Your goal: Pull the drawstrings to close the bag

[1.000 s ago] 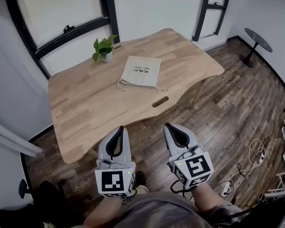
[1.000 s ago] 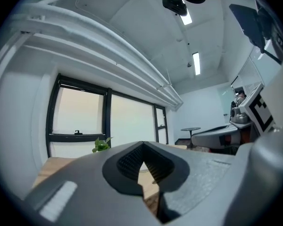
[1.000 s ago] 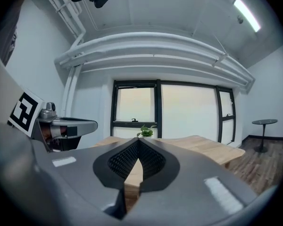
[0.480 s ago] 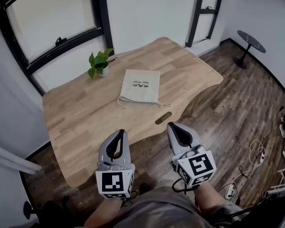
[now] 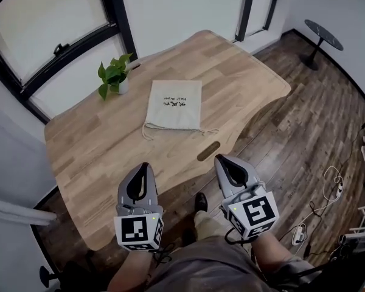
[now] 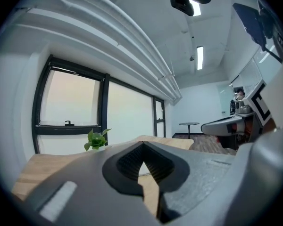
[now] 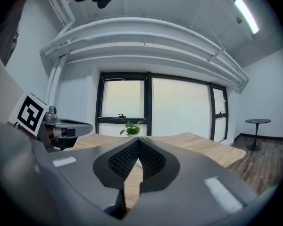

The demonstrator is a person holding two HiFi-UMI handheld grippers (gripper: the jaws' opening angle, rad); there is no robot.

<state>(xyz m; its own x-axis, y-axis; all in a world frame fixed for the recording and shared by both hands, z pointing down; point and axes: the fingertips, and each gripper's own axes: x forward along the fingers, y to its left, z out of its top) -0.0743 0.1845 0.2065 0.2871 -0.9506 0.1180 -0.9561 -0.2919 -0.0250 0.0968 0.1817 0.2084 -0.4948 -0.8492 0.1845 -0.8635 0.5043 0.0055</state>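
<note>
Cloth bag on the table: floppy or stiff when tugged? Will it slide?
Probably floppy: the bag lies flat and thin, so it looks empty and light. It would likely slide on the smooth wooden table rather than stay put. The thin drawstrings trail limp at its near edge.

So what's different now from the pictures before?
The left gripper and right gripper have moved forward toward the table as the person stepped closer. Nothing was grabbed: both are shut and empty. The bag stayed flat near the plant, untouched.
</note>
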